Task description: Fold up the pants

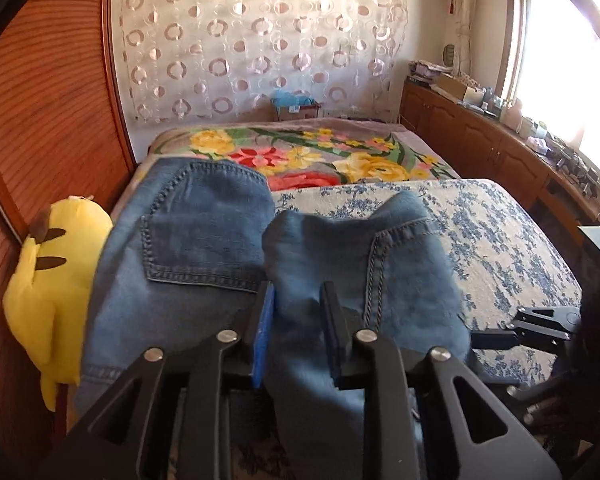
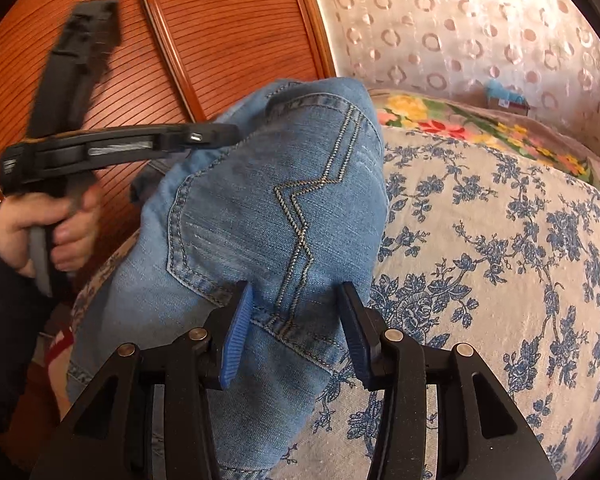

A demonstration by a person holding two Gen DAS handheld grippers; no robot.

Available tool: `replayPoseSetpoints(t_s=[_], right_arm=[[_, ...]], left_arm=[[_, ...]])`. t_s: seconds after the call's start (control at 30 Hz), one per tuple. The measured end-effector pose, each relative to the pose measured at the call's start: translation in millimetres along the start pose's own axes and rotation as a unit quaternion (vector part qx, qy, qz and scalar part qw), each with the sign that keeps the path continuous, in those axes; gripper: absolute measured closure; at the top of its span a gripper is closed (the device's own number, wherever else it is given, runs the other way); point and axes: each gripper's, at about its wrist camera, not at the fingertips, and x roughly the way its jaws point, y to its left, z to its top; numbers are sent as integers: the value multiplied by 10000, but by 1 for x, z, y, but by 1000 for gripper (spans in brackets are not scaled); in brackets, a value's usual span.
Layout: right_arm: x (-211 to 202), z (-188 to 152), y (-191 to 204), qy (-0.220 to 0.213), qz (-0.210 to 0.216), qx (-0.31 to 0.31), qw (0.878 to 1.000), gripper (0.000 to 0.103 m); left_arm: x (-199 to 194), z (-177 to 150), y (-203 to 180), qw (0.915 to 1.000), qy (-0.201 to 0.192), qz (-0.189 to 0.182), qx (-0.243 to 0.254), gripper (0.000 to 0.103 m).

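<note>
With denim bunched between both parted claws — left claw (image 1: 298, 328) and right claw (image 2: 296, 332), neither visibly clamped — the jeans (image 2: 260, 208) are best gripped firmly before being drawn flat over the bed (image 2: 500, 240).

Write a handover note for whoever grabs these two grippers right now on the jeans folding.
Left gripper: jaws part open with a bunched fold of the jeans between them; grip not clear.
Right gripper: jaws apart around denim near the back pocket seam, pads not clearly pressing.
Jeans lie rumpled on the blue-flowered bedspread, back pockets up, beside a yellow plush toy.
Done: no neat fold visible.
Left: flatten, fold, smooth.
</note>
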Motion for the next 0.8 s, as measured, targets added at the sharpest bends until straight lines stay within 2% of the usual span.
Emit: replayPoseSetpoints(t_s=[0.07,0.27,0.43,0.6,0.7,0.8], right_arm=[[-4,3,-2,-13,22,39,10000,58],[-26,20,-10,-233,40,-172,9996,60],[-28,47,-12,-319,-54,-550,9980,68],[-16,77,-5,-562,211,-903,9941,72],[5,89,-7,-363,-71,-1016,9941,72],[18,94,-19,-259,-157,-909,9954,72]], left_arm=[[-14,-6,-6,9999,-111,-89,23,74],[-34,-30,-21,9994,-156,-310,30,73],[-30,-48,-29,9998,-60,-204,10,73],[-15,-61,-23,9996,127,-227,-131,73],[-12,-66,-21,9995,138,-225,-162,73],[-9,-72,-19,9995,183,-178,-170,73]])
